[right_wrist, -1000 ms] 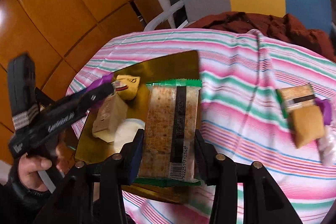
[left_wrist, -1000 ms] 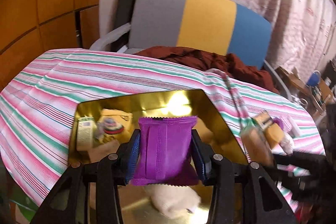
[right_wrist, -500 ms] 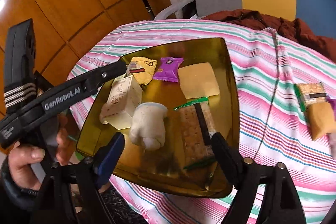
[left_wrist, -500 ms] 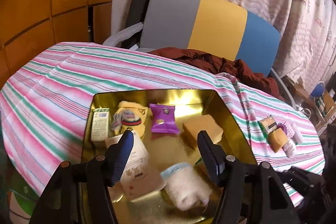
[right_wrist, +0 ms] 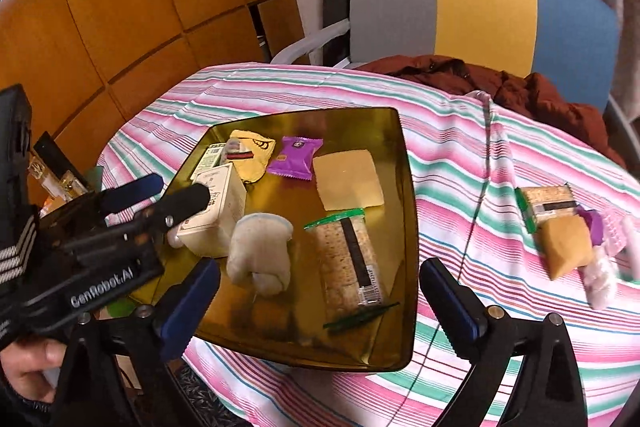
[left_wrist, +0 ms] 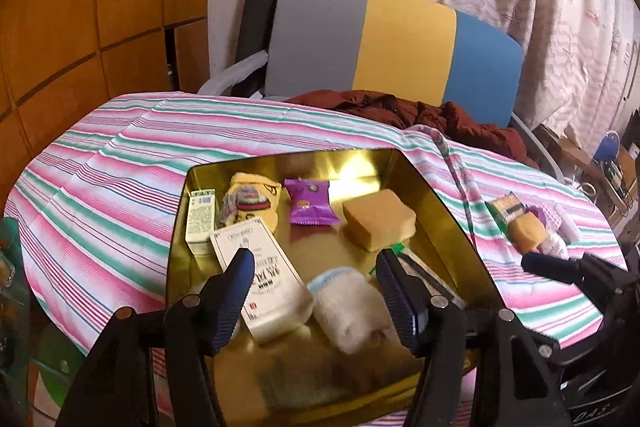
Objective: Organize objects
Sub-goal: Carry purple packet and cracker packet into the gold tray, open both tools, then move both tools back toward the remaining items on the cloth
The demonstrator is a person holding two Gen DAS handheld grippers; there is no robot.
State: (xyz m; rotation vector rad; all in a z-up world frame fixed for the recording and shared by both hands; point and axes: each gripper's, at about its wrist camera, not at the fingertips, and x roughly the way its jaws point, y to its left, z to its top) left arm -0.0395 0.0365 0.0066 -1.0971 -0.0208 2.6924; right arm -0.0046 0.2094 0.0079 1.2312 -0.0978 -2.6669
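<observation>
Found both loads released since one second earlier: purple packet [left_wrist: 313, 201] out of the left gripper [left_wrist: 315, 261], long cracker pack [right_wrist: 352, 259] out of the right gripper [right_wrist: 320, 271], both then lying in the gold tray [left_wrist: 452, 223]. Noted both grippers drawn back from the tray since that frame.

Recorded left jaws spread wide, holding nothing, poised above the near half of the tray. Recorded right jaws likewise spread wide and bare, over the tray's near right corner.

Located the purple packet flat toward the far side of the tray, between a yellow sock [left_wrist: 250, 201] and a tan block [left_wrist: 378, 223], touching neither. Located the cracker pack lengthwise on the right side of the tray, just nearer than the tan block, its green end against that block's near edge. Also logged in the tray: a small green-and-white carton [left_wrist: 200, 223] at the far left, a white box [left_wrist: 264, 287] nearer, and a rolled white sock [left_wrist: 348, 307] beside the box.

Saw the tray resting on the striped bench [left_wrist: 120, 155]. Noted, well apart on the right of the bench, a second cracker pack [right_wrist: 548, 203] and a tan pouch [right_wrist: 566, 251] in a small pile. Could not identify the pale items next to them.
</observation>
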